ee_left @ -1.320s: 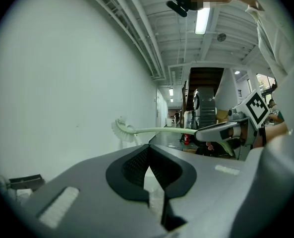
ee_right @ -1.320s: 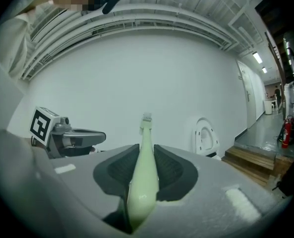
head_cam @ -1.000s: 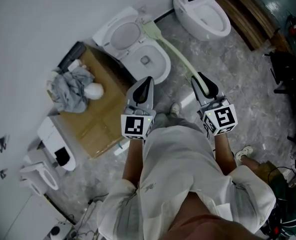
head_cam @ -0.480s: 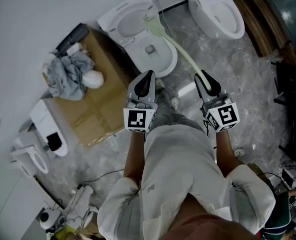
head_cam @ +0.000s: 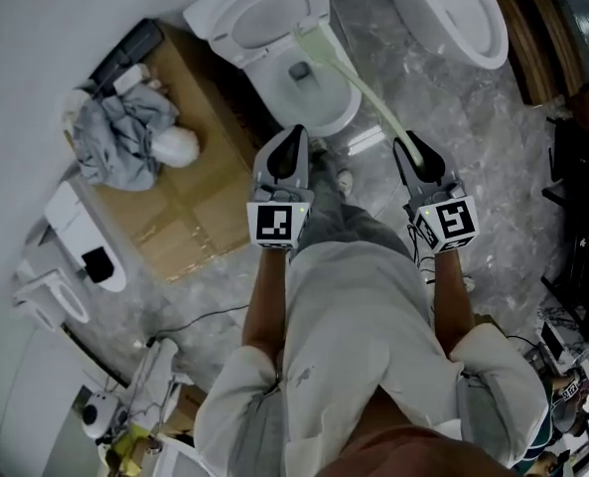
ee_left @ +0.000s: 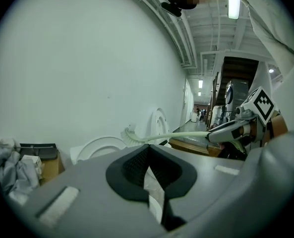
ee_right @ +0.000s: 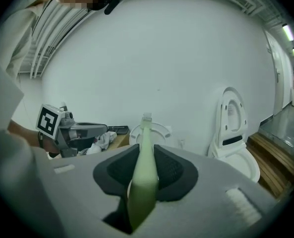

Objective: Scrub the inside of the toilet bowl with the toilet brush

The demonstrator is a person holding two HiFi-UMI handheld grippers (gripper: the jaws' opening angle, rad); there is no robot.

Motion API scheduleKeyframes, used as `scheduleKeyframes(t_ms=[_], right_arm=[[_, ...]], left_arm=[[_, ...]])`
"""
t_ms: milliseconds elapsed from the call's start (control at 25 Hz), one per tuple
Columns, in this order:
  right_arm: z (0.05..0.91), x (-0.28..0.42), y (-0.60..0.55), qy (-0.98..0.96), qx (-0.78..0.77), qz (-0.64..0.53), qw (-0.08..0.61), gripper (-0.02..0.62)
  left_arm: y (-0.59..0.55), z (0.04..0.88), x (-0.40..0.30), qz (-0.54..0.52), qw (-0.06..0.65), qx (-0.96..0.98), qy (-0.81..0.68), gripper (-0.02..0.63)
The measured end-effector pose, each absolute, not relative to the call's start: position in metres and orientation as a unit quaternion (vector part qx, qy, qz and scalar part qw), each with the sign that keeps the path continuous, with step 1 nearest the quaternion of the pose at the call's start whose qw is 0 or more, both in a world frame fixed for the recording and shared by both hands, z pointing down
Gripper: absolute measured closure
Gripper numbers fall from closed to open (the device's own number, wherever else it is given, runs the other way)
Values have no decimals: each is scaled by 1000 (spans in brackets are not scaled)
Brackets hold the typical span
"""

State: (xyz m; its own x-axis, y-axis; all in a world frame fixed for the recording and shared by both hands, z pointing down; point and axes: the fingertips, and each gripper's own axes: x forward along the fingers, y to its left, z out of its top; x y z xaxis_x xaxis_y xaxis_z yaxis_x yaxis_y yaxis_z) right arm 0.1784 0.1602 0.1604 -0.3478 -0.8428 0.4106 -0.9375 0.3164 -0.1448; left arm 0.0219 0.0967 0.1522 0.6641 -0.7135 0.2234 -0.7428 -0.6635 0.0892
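A white toilet [head_cam: 326,107] with its lid up stands at the top centre of the head view. My right gripper [head_cam: 405,147] is shut on the handle of a pale green toilet brush [head_cam: 366,92]. The brush slants up-left, and its bristle head [head_cam: 309,40] is over the back of the bowl, near the hinge. In the right gripper view the handle [ee_right: 146,155] runs between the jaws toward the toilet [ee_right: 159,129]. My left gripper [head_cam: 294,135] is shut and holds nothing, just in front of the bowl. The left gripper view shows the brush [ee_left: 161,137] crossing ahead.
A second toilet [head_cam: 453,13] stands to the right, with wooden boards [head_cam: 532,38] beyond it. Left of the first toilet is a cardboard box [head_cam: 180,202] with a grey cloth [head_cam: 115,142] on it. More white fixtures [head_cam: 80,251] and cables lie at the lower left.
Both grippers have come closer to the toilet. The brush head has moved from beside the bowl's right edge to over the back of the bowl.
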Motion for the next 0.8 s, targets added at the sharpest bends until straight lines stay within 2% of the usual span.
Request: scheduleKeyframes(t_ms=[800], right_arm=[[280, 143, 69, -805, 497, 234, 222, 500]], left_arm=[[16, 284, -2, 122, 174, 878, -429, 589]])
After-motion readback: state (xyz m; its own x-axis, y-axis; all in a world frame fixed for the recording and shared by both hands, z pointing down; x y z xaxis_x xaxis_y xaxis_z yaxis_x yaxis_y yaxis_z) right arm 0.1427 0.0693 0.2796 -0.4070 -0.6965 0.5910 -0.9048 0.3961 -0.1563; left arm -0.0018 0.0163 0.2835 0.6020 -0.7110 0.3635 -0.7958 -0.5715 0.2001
